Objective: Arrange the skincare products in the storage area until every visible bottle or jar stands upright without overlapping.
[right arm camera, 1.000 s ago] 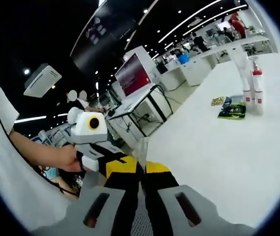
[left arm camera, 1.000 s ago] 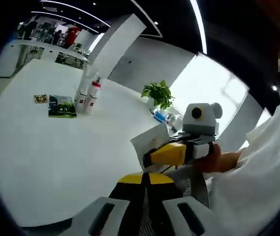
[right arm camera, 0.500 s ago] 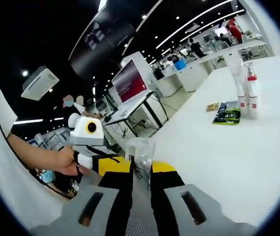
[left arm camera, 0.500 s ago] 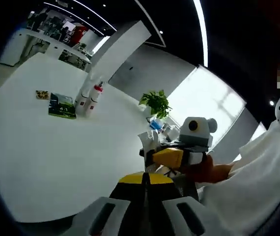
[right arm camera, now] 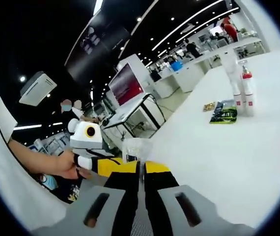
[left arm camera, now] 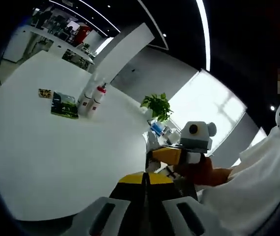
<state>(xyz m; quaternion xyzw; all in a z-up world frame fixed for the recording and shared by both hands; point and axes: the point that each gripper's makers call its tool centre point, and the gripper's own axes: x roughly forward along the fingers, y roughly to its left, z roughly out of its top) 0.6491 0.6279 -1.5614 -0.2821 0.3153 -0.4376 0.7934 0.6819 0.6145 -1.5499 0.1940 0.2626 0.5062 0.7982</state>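
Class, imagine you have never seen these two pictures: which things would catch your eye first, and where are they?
The big white table spreads across both views. Far across it stand two white bottles with red on them, beside a green packet lying flat. Near the table's edge, the right gripper, yellow and black, enters the left gripper view from the right, with a leafy green plant behind it.

You stood in a large open-plan office: ceiling light strips [right arm camera: 199,19] overhead, desk rows [right arm camera: 204,61] far ahead of your right gripper, a potted plant [left arm camera: 156,105] ahead of your left.
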